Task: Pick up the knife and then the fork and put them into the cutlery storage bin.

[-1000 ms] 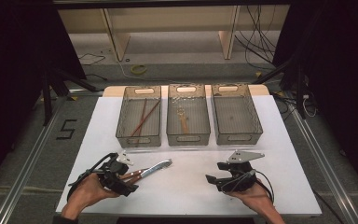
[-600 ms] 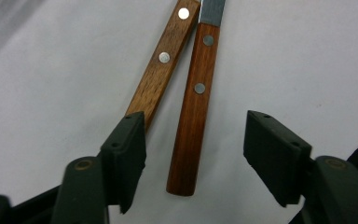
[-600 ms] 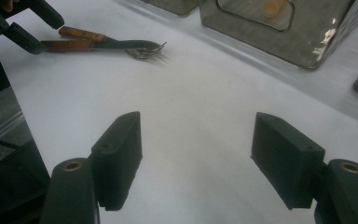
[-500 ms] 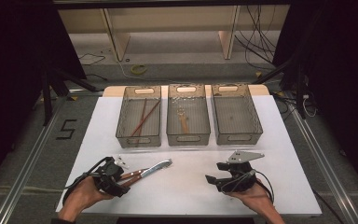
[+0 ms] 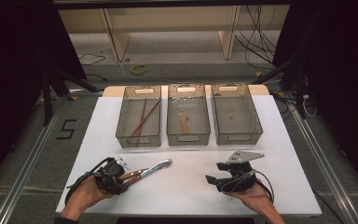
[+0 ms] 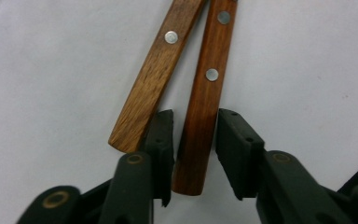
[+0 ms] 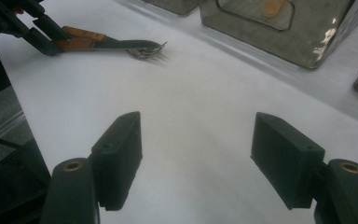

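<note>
Two wooden-handled utensils [image 5: 147,170] lie on the desk [image 5: 191,196], high view, at the left tool [image 5: 121,179]. Left gripper view: the jaws, just closing, straddle one handle [image 6: 200,102] (not yet pinched) and may nudge the neighbouring handle [image 6: 151,84] askew. Right gripper view: right tool [image 7: 196,135] released, empty.

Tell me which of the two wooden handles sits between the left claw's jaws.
The darker, reddish handle, the right one in the left gripper view. The lighter brown handle lies outside the left claw, beside one jaw, which has just been closing.
</note>
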